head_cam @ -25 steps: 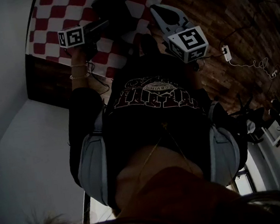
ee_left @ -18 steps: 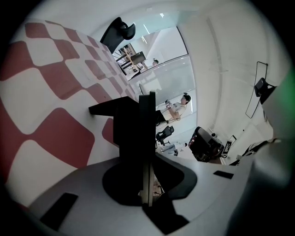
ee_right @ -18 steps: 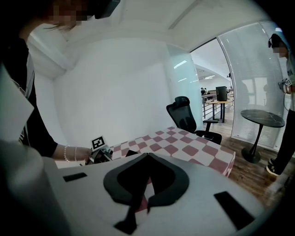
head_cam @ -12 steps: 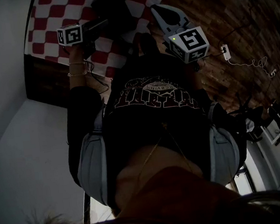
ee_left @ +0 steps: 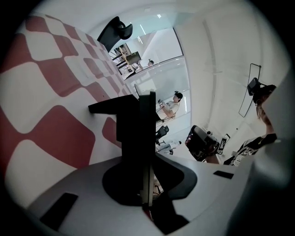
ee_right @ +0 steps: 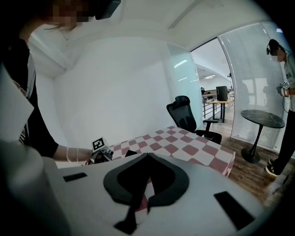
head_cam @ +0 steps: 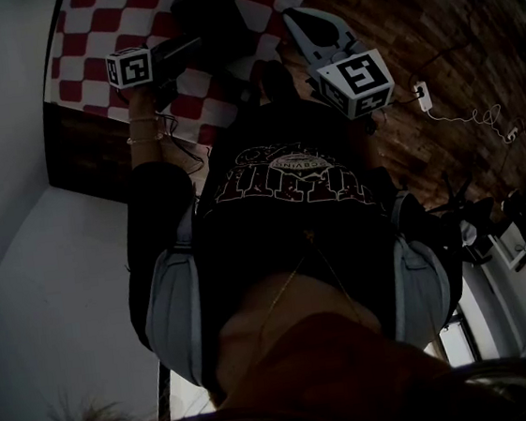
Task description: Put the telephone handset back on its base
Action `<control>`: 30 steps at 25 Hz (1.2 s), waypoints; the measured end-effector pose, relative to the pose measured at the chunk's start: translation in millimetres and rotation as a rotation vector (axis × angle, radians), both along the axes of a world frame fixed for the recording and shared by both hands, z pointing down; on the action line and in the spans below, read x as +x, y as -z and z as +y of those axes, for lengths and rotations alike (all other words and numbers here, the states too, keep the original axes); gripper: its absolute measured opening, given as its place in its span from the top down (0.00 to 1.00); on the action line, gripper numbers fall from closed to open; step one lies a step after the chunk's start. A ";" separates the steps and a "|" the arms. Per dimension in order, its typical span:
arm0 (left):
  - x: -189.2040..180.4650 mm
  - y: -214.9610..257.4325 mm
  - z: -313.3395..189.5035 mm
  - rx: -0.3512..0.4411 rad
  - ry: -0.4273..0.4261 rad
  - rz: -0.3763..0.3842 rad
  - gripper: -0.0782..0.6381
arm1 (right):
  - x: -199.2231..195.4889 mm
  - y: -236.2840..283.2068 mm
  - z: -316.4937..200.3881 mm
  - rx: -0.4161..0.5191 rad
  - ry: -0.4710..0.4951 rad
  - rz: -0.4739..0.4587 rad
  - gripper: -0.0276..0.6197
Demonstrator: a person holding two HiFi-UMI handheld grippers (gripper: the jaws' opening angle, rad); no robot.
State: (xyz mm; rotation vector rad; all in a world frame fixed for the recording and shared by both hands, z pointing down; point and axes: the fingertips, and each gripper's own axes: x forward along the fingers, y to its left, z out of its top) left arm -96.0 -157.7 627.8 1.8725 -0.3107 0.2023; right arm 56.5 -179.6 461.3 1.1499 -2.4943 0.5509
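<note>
The handset (ee_left: pixel 131 115) is being clamped in the left gripper (ee_left: pixel 140 159) over the worktop (head_cam: pixel 93 45); the right gripper (ee_right: pixel 146 156) is being held closed, empty. Lengthwise alignment with the base is being required before lowering.

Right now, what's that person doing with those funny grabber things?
A person holds a gripper in each hand over a red-and-white checked cloth. The left gripper is clamped on the black handset, close to a dark shape that is probably the base. The right gripper is shut and empty, off to one side. The handset doesn't seem to be back on the base yet.
</note>
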 end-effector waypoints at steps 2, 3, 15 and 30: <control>1.3 -0.9 -0.2 0.001 -0.003 0.010 0.78 | -0.9 0.0 0.3 -0.001 0.001 0.002 0.93; 0.7 -3.3 -0.9 0.000 0.000 0.007 0.78 | -1.2 -0.1 0.4 -0.002 0.002 0.003 0.93; 0.5 -6.4 -5.3 -0.003 -0.002 0.040 0.78 | -4.2 0.4 0.0 -0.004 0.012 0.010 0.93; 4.7 4.7 -11.9 0.008 0.098 -0.104 0.77 | -9.7 0.0 2.1 -0.003 0.040 0.014 0.93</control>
